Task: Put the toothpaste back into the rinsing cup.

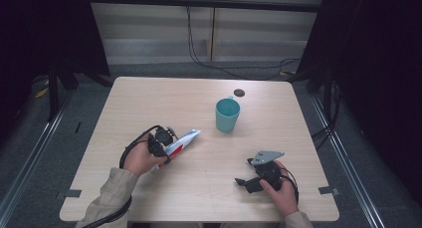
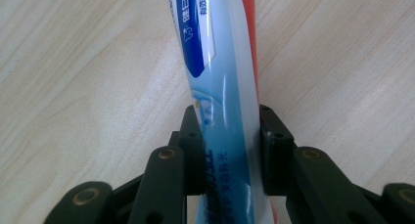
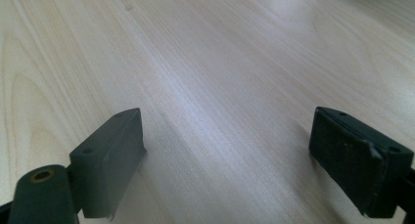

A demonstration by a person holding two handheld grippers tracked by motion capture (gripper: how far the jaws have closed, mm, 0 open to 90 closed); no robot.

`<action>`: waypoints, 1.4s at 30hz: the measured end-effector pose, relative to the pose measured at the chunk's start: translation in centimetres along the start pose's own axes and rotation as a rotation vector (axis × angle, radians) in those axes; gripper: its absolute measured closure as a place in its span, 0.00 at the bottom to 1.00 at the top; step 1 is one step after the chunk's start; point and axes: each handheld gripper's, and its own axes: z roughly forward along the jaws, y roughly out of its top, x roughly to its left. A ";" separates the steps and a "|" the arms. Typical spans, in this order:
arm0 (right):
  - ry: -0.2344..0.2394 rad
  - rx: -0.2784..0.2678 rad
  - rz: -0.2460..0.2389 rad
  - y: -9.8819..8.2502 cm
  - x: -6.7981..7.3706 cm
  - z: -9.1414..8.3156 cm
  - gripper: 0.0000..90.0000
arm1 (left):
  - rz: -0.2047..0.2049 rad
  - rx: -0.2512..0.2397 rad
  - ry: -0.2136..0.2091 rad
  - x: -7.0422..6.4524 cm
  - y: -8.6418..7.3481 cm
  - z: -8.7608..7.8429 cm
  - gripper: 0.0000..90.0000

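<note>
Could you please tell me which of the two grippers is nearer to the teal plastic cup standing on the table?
Hard to call; perhaps the left. The left gripper, shut on the white, blue and red toothpaste tube, sits left of the teal plastic cup; the open right gripper lies nearer the person.

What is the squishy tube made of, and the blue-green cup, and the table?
The toothpaste tube looks like soft glossy plastic: it shines and dents between the left gripper's jaws. The teal cup seems smooth, matte plastic, though possibly ceramic. The table shows pale wood grain, perhaps a laminate.

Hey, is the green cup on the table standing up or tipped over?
Upright. The high view shows the cup standing on its base on the table, round mouth facing up, nothing touching it.
</note>
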 end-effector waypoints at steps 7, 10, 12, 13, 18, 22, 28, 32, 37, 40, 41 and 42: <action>0.000 0.001 -0.001 0.0 0.0 0.0 0.14 | -0.023 -0.055 0.000 0.2 -0.6 -0.2 0.77; -0.001 0.000 -0.003 0.0 0.0 0.0 0.14 | -0.029 -0.075 -0.009 0.3 -0.7 -0.5 0.77; -0.001 0.001 -0.002 0.0 0.0 0.0 0.14 | -0.029 -0.077 -0.004 0.3 -0.7 -0.7 0.77; -0.001 0.001 -0.002 0.0 0.0 0.0 0.14 | -0.035 -0.086 -0.008 0.2 -0.7 -0.8 0.77; -0.003 0.002 -0.003 0.0 0.0 0.0 0.14 | -0.034 -0.126 -0.008 0.1 -0.6 -1.6 0.77; -0.007 0.003 -0.004 0.0 0.0 0.0 0.13 | -0.023 -0.142 -0.022 0.0 -0.6 -2.0 0.77; -0.010 0.005 0.002 0.1 0.1 0.1 0.13 | -0.027 -0.202 -0.024 -0.3 -0.3 -3.0 0.77; -0.010 0.007 0.006 0.2 0.2 0.2 0.12 | -0.023 -0.236 -0.036 -0.6 -0.1 -3.4 0.77; -0.023 0.007 0.016 0.3 0.3 0.3 0.12 | -0.023 -0.259 -0.039 -0.9 0.0 -3.5 0.77; -0.027 0.005 0.024 0.4 0.3 0.4 0.14 | -0.027 -0.287 -0.050 -1.1 0.0 -3.7 0.78; -0.030 0.003 0.027 0.4 0.3 0.4 0.15 | -0.024 -0.287 -0.051 -1.1 0.0 -3.8 0.78; -0.032 0.008 0.030 0.5 0.2 0.4 0.15 | -0.024 -0.287 -0.051 -1.1 0.0 -3.8 0.78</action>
